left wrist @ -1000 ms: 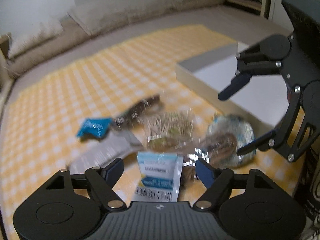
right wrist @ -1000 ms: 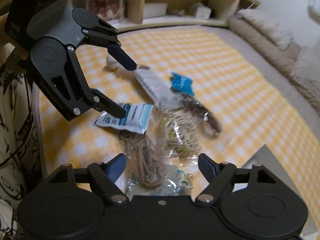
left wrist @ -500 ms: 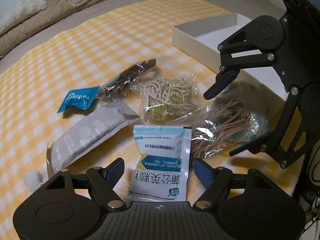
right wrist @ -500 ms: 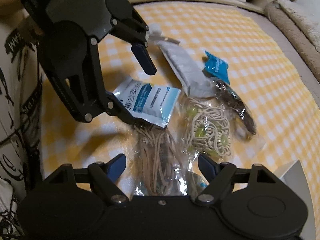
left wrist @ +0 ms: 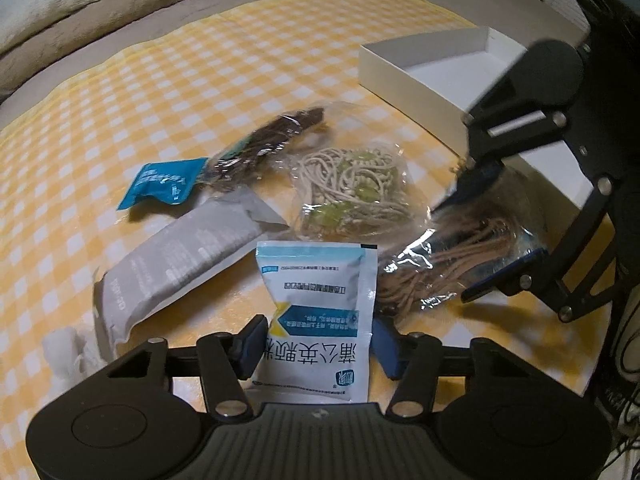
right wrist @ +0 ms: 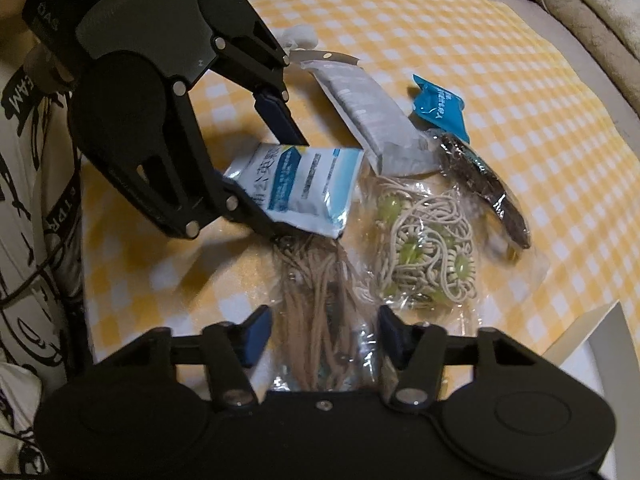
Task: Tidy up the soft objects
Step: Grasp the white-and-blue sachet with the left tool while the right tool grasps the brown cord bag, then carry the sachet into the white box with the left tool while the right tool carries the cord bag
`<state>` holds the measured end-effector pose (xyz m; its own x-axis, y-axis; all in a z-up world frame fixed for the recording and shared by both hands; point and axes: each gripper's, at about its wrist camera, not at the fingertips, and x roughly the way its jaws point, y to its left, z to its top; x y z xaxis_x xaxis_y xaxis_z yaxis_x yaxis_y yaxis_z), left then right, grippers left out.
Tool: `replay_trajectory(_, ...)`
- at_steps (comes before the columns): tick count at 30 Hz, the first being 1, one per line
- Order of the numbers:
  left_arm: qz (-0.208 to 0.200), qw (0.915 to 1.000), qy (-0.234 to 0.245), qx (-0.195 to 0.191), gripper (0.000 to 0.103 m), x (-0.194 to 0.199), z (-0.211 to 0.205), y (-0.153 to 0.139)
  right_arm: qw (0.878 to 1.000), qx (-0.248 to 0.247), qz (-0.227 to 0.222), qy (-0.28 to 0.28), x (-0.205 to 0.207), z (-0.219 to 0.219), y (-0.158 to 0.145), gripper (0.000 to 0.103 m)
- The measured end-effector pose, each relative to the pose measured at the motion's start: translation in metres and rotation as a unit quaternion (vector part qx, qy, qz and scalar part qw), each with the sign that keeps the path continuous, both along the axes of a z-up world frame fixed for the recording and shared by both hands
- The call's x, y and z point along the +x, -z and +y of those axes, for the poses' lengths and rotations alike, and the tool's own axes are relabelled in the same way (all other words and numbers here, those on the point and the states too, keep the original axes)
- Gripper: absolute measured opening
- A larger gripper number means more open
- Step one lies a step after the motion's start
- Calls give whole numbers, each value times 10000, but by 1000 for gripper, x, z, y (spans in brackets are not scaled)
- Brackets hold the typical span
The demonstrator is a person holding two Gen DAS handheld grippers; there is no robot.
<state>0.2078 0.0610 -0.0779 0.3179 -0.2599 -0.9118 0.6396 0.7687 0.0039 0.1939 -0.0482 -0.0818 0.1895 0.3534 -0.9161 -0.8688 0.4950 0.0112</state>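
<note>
- White-and-blue sachet (left wrist: 316, 312) lies low and centre in the left wrist view, its near end between the fingers of the left gripper (left wrist: 316, 346); both pads sit just beside its edges, and whether they press it I cannot tell.
- From the right wrist view the same sachet (right wrist: 296, 192) sits left of centre, tilted, with the left gripper (right wrist: 276, 184) straddling it: one finger above, one under its lower edge.
- Clear bag of tan cords (right wrist: 320, 300) runs down the middle of that frame, between the spread fingers of the right gripper (right wrist: 320, 334), which do not visibly squeeze it.
- In the left wrist view that cord bag (left wrist: 452, 256) lies right of the sachet, the right gripper (left wrist: 484, 236) open around it.
- Second clear bag, pale coils with green beads (left wrist: 352, 192), sits just above the sachet, touching the cord bag.
- Grey pouch (left wrist: 180, 256) lies left of the sachet; a blue packet (left wrist: 164, 184) and a dark wrapped strip (left wrist: 264, 144) lie above it.
- White box (left wrist: 404, 76) stands at upper right.
- Yellow checked cloth (left wrist: 200, 80) lies under everything.
</note>
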Motion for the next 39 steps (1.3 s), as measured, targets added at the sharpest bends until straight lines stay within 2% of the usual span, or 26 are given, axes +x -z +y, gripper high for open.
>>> replay_trajectory(4,-62,9996,-259,-124,53,-2,8,-10,10000,55,-68,3,-6,1,-5,42)
replay_trajectory(11,-465,9951,-753,-443,53,-15,18,-40,9986,245,-351,309,-11,-3,-22,40)
replay_trajectory(14,-695,9901,-1066,-588,53,-19,19,-55,9959,435,-534,588,-12,-9,-34,40)
replay_trajectory(18,-1059,9791,-1498,-873,53,-26,20,-75,9889,694,-796,1045,-13,-20,-53,40)
replay_trajectory(25,-1336,9621,-1835,-1514,53,-35,5,-104,9685,1120,-1230,1852,-16,-49,-81,40)
replay_trajectory(30,-1361,9550,-1900,-1826,53,-35,-18,-114,9524,1366,-1416,2329,-22,-71,-93,40)
replay_trajectory(34,-1303,9538,-1897,-1931,53,-37,-39,-113,9357,1515,-1538,2790,-26,-89,-100,40)
replay_trajectory(39,-977,9554,-1854,-2080,53,-34,-64,-105,9165,1571,-1567,3327,-29,-116,-101,40)
